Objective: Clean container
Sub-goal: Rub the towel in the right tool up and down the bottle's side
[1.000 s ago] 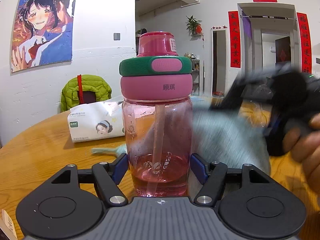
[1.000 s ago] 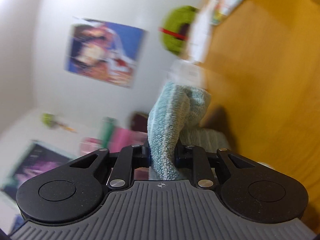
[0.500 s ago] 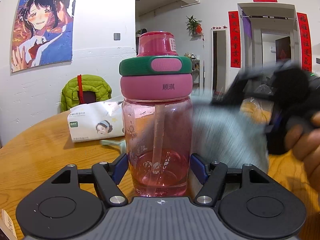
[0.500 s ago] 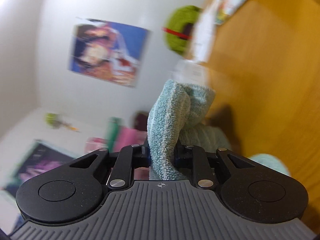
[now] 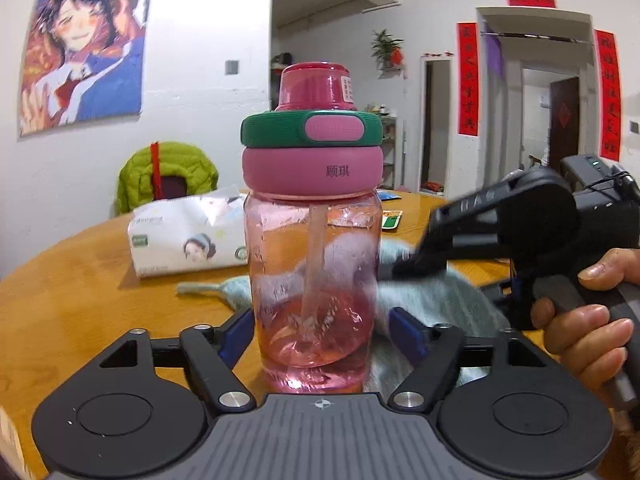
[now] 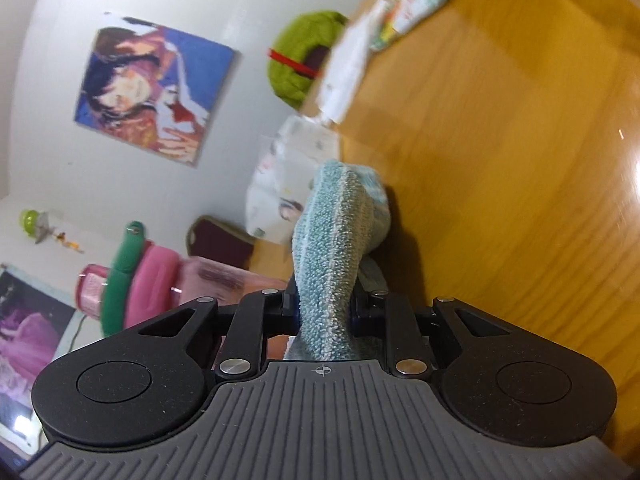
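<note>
1. Standing upright on the wooden surface [image 5: 80, 300], directly between the fingers of the left tongs [image 5: 322, 330]: a pink see-through bottle [image 5: 314, 280], a tissue pack [image 5: 188, 236] behind it.
2. Left tongs just opened a little; blue pads [image 5: 404, 334] now flanking the bottle's lower body, a visible gap on the right side, so no real squeeze judged (contact on the left side hard to tell).
3. Right tongs [image 6: 324, 312] nearly shut, pinching a fold of pale blue terry cloth [image 6: 340, 240]; held by a hand [image 5: 584, 320], with the cloth trailing on the surface beside the bottle's right flank.
4. Likely handling: rigid, smooth plastic wall, probably slippery under the pads; fairly light, a little liquid pooled at the bottom, so prone to tipping or sliding if wiped hard with nothing steadying it.
5. Best hold, by judgement: low on the straight lower body, below the lid, leaving the upper wall free for the cloth.
6. Looks: pink cap on top, green ribbed ring with a pink button, broad pink collar bearing printed characters, an inner straw running down to the base.
</note>
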A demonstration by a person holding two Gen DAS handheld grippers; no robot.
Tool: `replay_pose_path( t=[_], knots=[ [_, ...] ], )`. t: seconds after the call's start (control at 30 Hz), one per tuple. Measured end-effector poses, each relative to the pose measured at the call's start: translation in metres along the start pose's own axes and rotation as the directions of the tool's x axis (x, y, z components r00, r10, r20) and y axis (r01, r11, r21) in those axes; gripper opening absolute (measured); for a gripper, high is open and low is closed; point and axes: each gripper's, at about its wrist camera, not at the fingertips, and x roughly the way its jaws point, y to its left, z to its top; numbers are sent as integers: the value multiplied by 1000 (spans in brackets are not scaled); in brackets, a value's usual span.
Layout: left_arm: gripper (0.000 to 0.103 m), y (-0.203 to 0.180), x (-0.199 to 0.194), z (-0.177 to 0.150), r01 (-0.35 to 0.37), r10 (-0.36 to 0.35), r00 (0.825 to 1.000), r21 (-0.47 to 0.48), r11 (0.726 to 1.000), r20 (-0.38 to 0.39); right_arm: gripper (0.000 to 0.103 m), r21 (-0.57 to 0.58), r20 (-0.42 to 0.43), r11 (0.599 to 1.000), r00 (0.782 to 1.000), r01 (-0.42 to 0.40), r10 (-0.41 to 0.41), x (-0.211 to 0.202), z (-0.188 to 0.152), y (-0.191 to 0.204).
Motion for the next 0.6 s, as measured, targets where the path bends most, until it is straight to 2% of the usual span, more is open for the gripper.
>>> replay_pose_path(
  t=[0.1, 0.17, 0.27, 0.33, 0.47, 0.6],
  knots=[
    [76, -17, -8, -3, -74, 73, 997, 47, 996, 21, 23, -49, 73, 998, 996, -40, 43, -6, 4, 5],
    [76, -28, -8, -4, -91, 90, 996, 98, 991, 18, 23, -63, 101, 996, 993, -59, 65, -6, 7, 7],
    [75, -26, -8, -4, -41, 41, 999, 94, 995, 7, 23, -39, 84, 995, 992, -87, 90, -2, 9, 2],
    [75, -21, -7, -4, -13, 13, 1000, 70, 997, 1, 25, 12, 13, 991, 991, -130, 130, 5, 9, -1],
    [76, -4, 3, 0, 18, -18, 1000, 42, 999, 0, 25, 18, -21, 996, 996, -88, 88, -4, 8, 0],
    [66, 12, 9, 4, 42, -42, 999, -12, 999, 1, 25, -46, -34, 999, 999, -17, 15, -3, 4, 10]
  ],
)
